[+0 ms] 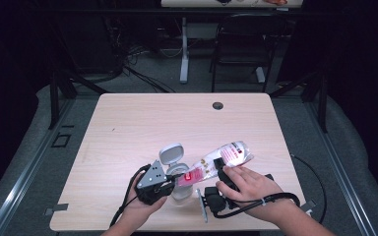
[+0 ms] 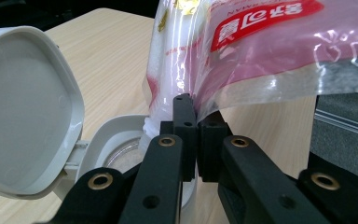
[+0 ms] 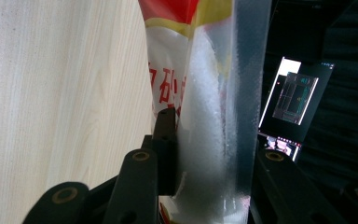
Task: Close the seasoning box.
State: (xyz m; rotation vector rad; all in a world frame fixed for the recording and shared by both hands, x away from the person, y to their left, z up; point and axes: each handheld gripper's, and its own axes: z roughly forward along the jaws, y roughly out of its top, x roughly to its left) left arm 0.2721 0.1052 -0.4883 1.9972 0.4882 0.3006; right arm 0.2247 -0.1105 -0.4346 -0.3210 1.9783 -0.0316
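Sugar bag [image 1: 215, 164] tilts mouth-down over the open jar [image 1: 177, 189] on the surface [image 1: 142, 123], so grains fall in. My left hand-held gripper [image 1: 170, 181] pinches its lower edge; my right hand-held gripper [image 1: 220, 169] clamps its body. Its own view shows white grains sliding; the left gripper view shows the flipped-up lid [image 2: 25, 112].
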